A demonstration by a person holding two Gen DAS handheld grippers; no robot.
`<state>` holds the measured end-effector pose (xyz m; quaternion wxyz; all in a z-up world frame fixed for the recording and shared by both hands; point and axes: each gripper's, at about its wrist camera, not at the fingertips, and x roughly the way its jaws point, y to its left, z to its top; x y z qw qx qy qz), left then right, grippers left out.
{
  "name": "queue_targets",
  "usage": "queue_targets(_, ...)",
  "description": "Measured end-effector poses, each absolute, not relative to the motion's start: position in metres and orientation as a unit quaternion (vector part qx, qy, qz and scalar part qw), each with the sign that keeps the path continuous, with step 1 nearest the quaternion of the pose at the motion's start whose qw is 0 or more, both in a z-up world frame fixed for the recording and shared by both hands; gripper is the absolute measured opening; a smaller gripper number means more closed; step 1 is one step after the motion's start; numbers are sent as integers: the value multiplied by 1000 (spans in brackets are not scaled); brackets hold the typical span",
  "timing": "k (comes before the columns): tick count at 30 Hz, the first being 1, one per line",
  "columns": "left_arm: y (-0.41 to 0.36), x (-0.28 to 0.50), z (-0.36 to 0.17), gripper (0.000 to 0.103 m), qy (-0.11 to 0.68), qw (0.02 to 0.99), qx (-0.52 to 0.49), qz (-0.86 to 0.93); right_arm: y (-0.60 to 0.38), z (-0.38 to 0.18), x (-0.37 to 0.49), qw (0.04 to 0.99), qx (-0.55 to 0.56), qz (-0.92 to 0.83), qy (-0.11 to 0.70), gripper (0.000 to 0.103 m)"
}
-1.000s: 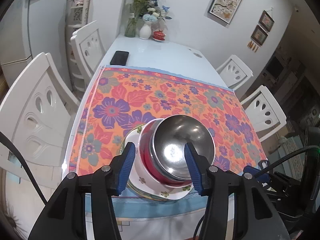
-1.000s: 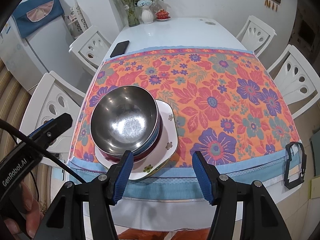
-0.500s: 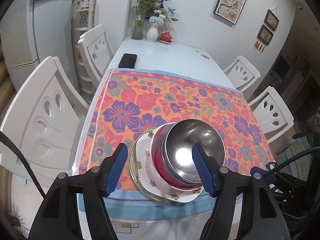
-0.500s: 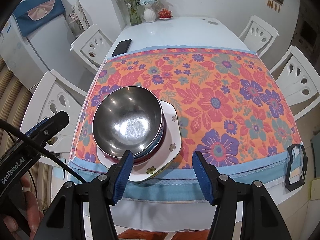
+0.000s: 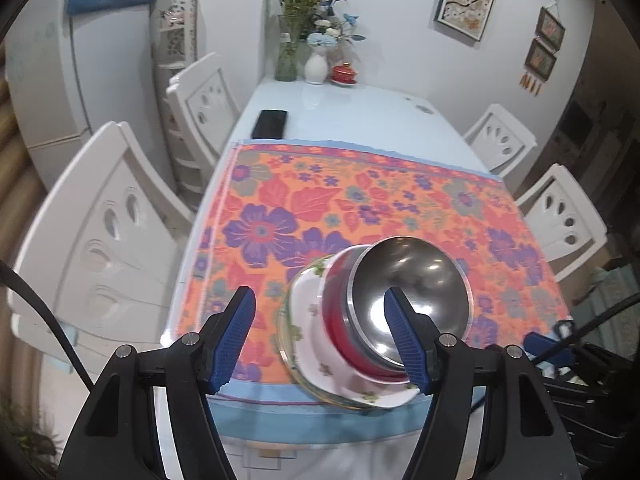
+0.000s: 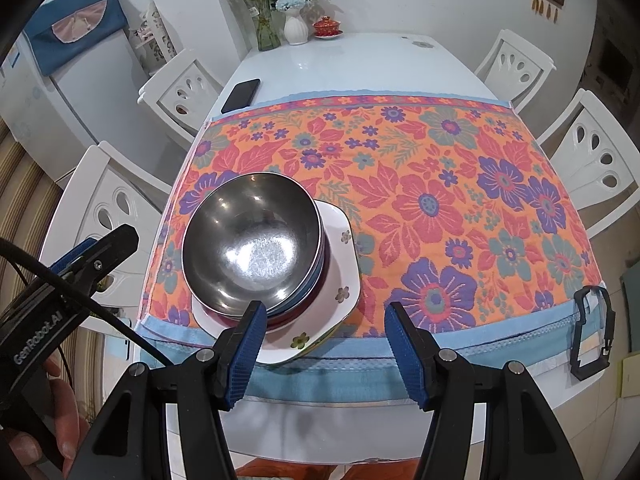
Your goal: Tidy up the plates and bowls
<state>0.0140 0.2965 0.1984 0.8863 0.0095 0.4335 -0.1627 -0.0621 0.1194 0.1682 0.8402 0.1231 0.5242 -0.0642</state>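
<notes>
Floral cloth (image 6: 440,184) spread over table's near end as work area | square flowered plate (image 6: 340,276) kept lowest, near edge, for base | steel bowl (image 6: 252,248) nested topmost, smaller dishes within | left gripper (image 5: 320,340) just opened, nothing gripped, steel bowl let go | right gripper (image 6: 324,344) parted, empty

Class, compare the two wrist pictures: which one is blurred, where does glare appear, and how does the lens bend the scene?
Left wrist view: motion-smeared, the chairs and stacked dishes soft. Right wrist view: sharp, the floral cloth pattern crisp. Both views: a bright glare patch inside the steel bowl, straight table edges bowed by the fisheye, and dark rounded corners.
</notes>
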Motion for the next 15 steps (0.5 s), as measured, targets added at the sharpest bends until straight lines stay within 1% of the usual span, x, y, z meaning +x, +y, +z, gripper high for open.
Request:
queue_targets(8,304,13,203,65,406,906,26,-120,119,168,-64,842,118,-67,522,59)
queue_targets(15,299,8,207,66,388,913,65,-105,121,168,-65,841,119,-68,523,59)
